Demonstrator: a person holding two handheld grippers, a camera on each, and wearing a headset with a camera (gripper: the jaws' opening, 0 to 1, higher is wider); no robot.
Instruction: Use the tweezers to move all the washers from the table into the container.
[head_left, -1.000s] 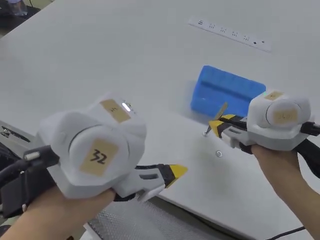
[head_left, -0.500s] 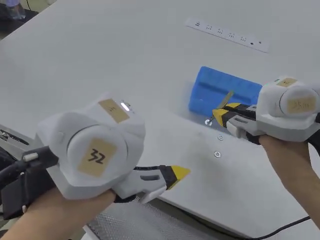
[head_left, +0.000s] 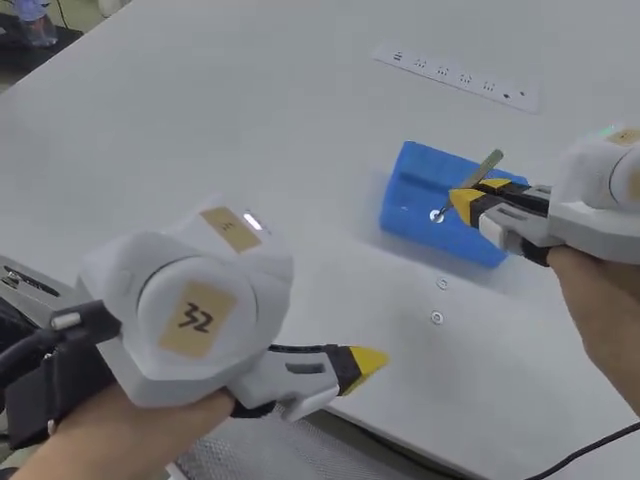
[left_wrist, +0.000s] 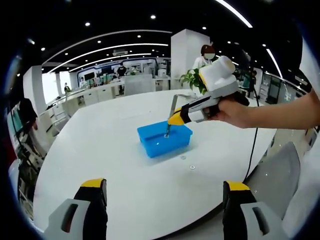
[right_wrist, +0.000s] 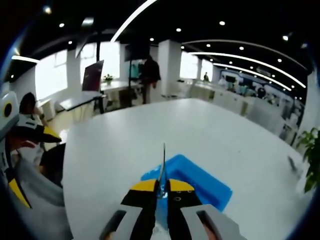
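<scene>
A washer (head_left: 437, 215) is held over the container (head_left: 410, 180) by tweezers (head_left: 488, 165) pinched in the right gripper (head_left: 466, 201); release is called for next.

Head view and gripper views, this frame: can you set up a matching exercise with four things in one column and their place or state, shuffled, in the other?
Things:
1. tweezers
2. container
3. loose washers
4. left gripper

Place or state:
A. open, holding nothing
B. lying on the table, on the person's side of the container
C. clamped in the right gripper, tips over the container
D. blue, sitting on the white table

Pairs: 1-C, 2-D, 3-B, 4-A
</scene>
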